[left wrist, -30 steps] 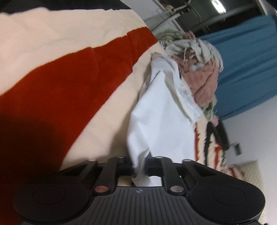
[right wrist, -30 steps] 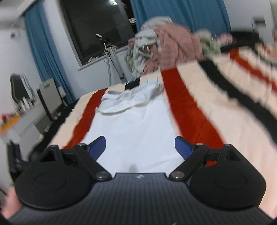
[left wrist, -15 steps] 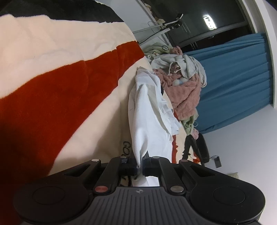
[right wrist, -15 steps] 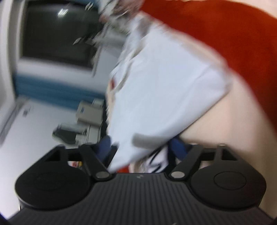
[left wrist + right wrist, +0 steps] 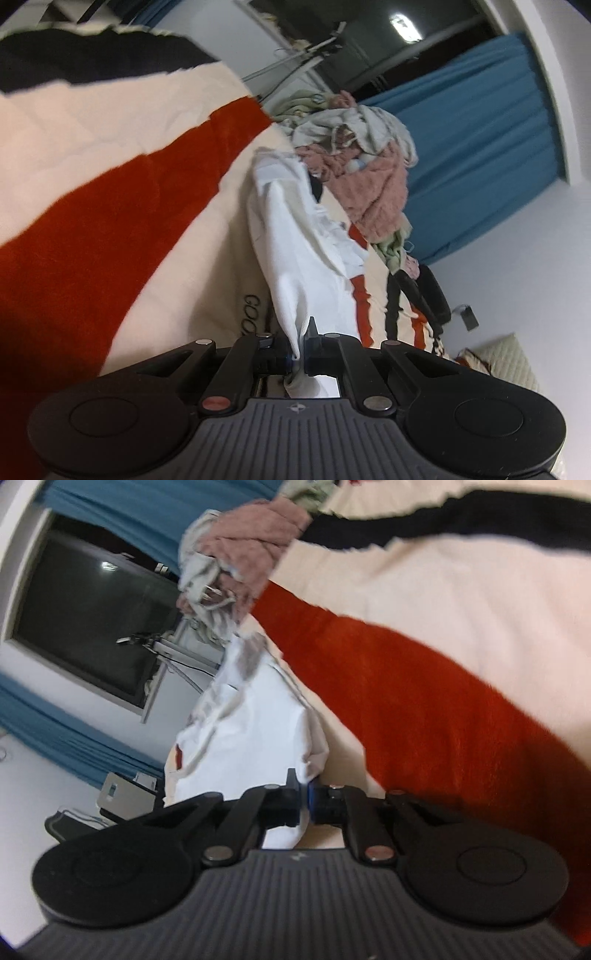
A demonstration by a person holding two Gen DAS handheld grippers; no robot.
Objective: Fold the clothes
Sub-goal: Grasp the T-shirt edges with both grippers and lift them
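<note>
The striped blanket [image 5: 110, 206] lay beneath the white garment [image 5: 295, 258], near the clothes pile [image 5: 365, 177]. Your left gripper [image 5: 299, 350] was clamped on one garment edge. Your right gripper [image 5: 304, 801] was likewise pinched tight on another edge.

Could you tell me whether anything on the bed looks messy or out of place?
Yes: a jumbled pile of clothes lies unfolded at the far end of the striped blanket. The white garment, pinched by the left gripper and right gripper, is bunched and wrinkled.
</note>
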